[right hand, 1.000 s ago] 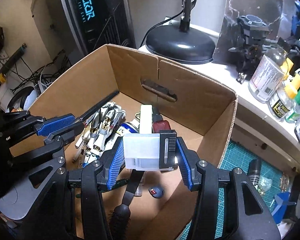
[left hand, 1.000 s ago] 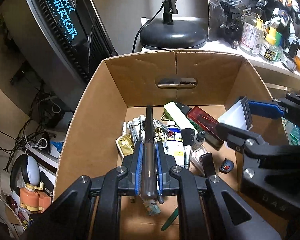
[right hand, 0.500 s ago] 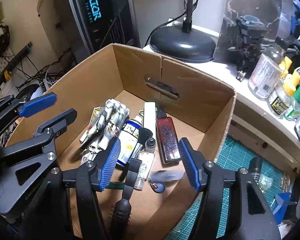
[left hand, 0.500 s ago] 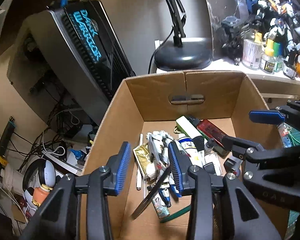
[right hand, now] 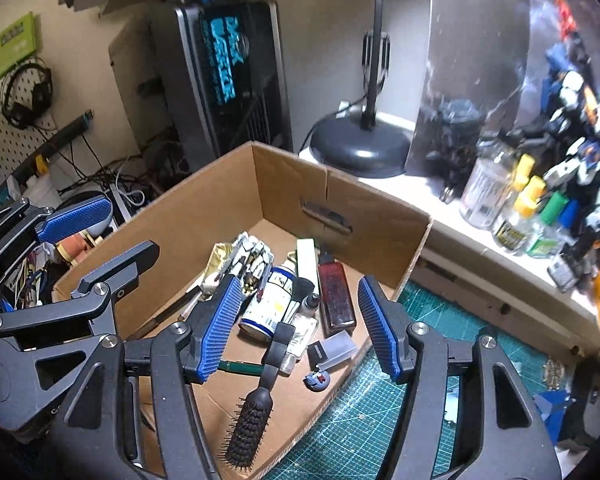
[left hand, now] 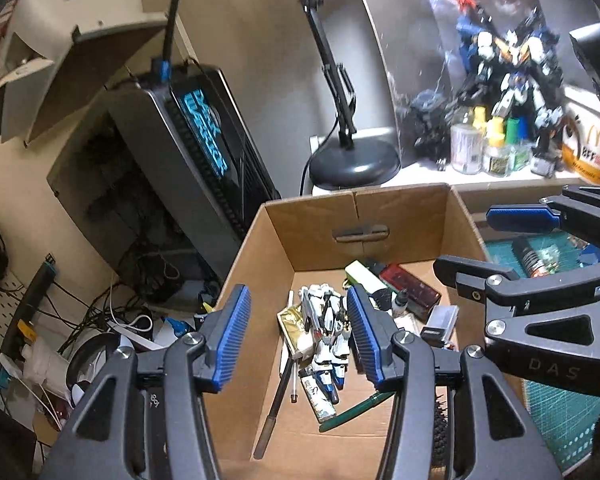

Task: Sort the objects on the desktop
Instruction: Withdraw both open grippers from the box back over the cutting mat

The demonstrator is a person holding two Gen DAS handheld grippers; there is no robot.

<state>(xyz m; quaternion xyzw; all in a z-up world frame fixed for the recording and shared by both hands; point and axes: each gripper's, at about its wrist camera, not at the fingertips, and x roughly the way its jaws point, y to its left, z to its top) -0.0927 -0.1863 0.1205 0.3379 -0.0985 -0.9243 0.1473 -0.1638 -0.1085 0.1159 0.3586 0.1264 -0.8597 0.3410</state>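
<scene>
An open cardboard box (left hand: 360, 216) (right hand: 204, 208) holds sorted items: a white robot model (left hand: 326, 328), a long dark tool (left hand: 278, 396), a red case (right hand: 335, 296), a white-and-black plastic box (right hand: 332, 350), a spray can (right hand: 270, 304) and a black hairbrush (right hand: 248, 424). My left gripper (left hand: 298, 338) is open and empty above the box. My right gripper (right hand: 298, 324) is open and empty above the box's right side; it also shows in the left wrist view (left hand: 492, 240).
A black lamp base (left hand: 354, 164) stands on the white shelf behind the box. Bottles (right hand: 500, 204) and robot figures (left hand: 512, 68) line the shelf. A PC tower (left hand: 188, 152) stands left. A green cutting mat (right hand: 420, 360) lies right of the box.
Both grippers opened: the left let the long dark tool fall into the box, the right let the white-and-black plastic box fall in. Both have since risen and pulled back.
</scene>
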